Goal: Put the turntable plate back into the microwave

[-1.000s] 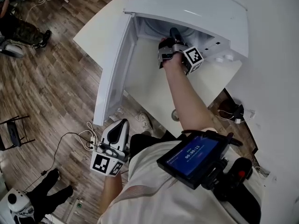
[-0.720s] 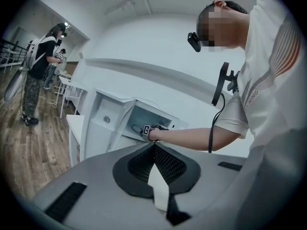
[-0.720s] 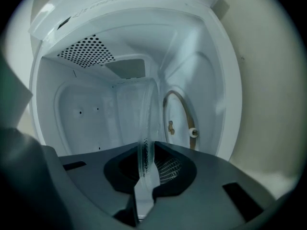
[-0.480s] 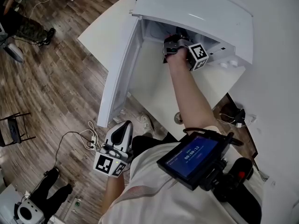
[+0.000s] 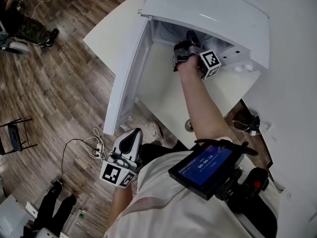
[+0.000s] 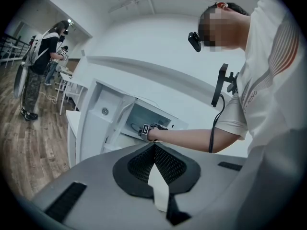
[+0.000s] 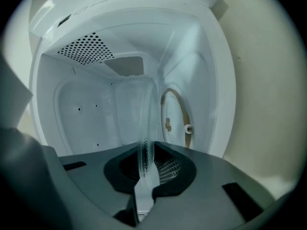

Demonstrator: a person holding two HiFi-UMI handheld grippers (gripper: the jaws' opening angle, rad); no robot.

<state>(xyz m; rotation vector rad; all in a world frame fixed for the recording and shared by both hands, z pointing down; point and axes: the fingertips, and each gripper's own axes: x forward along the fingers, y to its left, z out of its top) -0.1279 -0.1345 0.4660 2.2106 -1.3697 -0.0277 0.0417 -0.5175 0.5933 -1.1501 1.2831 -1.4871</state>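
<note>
Turntable plate (image 7: 138,119) pinched edge-on in right tongs (image 7: 145,163).

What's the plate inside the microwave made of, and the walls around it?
The turntable plate looks like clear glass: the cavity shows through it and its rim glints. The microwave walls look smooth glossy white, probably painted metal, though plastic can't be ruled out.

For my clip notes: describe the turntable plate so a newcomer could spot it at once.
Find the white microwave, door open, on the white counter. Inside its cavity the right gripper is shut on the rim of the turntable plate. It is the only clear glass piece, seen edge-on, unlike the beige roller ring beside it.
</note>
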